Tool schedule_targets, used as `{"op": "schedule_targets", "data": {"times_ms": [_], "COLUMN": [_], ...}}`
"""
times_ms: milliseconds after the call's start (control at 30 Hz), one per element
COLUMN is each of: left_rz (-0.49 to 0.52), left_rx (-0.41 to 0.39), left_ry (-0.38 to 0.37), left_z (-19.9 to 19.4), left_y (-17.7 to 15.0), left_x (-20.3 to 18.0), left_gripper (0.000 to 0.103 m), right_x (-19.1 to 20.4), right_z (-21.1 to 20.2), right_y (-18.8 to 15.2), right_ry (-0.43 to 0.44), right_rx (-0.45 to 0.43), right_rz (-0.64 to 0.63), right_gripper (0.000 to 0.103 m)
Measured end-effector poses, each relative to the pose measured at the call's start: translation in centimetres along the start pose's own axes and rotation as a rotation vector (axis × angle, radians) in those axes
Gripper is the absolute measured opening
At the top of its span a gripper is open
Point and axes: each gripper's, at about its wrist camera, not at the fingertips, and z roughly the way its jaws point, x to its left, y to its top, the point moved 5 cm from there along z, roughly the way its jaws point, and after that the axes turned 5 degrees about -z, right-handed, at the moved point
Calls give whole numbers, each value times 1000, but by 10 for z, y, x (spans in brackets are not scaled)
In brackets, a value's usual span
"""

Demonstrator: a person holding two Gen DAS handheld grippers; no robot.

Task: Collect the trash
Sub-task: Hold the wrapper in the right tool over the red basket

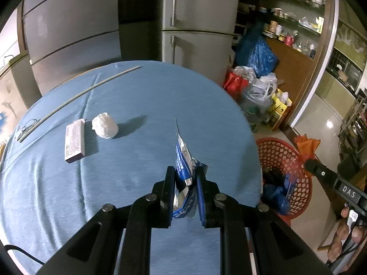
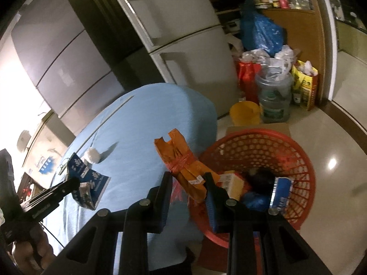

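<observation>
Left wrist view: left tongs point(image 1: 185, 183) angle downward pinching a blue carton point(image 1: 183, 155); right tongs point(image 2: 188, 183) pinch an orange wrapper point(image 2: 183, 165), basket point(image 2: 296, 146) at three o'clock.

White letters "DAS" stand on the black body of the right tongs point(image 1: 308, 163); print on the blue carton point(image 1: 183, 160) stays unreadable.

My kitchen corner, dim.
Grey fridge point(image 1: 201, 23) at top centre; cluttered shelves point(image 1: 289, 18) upper right; glossy tiled floor point(image 2: 332, 142) right.
</observation>
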Motion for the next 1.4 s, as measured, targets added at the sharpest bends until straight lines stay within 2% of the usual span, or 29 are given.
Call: {"op": "schedule_targets", "data": {"times_ms": [700,1400], "left_rz": [102,205], "left_rx": [9,42], "left_ry": [-68,-129], "left_z": [13,29], "left_y": [7,7], "left_x": [-61,-126], "left_gripper": [18,18], "right_x": [-78,-107], "right_z": [-9,-8], "right_y": [2,4], "right_ry": [-131,-162], "right_rx": [-7,5], "right_rz": [100,131], "right_gripper": [30,30]}}
